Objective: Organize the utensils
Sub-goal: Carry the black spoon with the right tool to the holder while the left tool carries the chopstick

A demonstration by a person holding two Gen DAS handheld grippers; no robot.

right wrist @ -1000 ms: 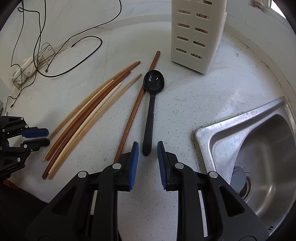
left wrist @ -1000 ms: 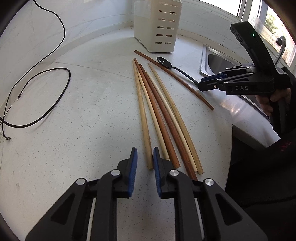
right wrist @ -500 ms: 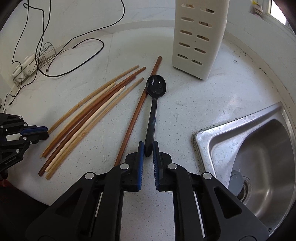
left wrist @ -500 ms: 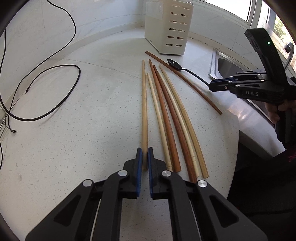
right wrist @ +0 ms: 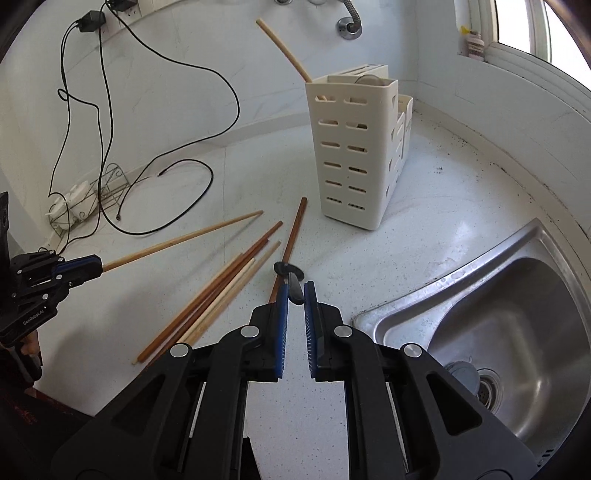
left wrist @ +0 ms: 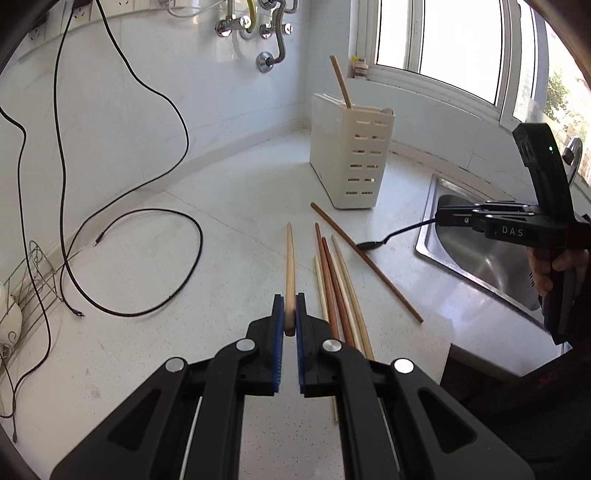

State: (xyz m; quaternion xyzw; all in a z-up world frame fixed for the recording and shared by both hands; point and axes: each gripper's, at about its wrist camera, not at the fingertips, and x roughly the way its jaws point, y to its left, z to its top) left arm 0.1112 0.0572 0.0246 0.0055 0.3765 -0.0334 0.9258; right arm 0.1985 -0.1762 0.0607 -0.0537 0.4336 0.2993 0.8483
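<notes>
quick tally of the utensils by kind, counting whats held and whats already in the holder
chopsticks: 8 (1 in the left gripper, 1 standing in the holder, 6 lying on the counter)
black spoon: 1 (handle in the right gripper)
total: 9

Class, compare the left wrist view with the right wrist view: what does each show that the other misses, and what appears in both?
Only the left wrist view shows the windows and wall taps. Only the right wrist view shows the sink drain and the wall plug. Both show the cream utensil holder, the loose chopsticks on the counter, the left gripper shut on a light chopstick, and the right gripper shut on the black spoon.
</notes>
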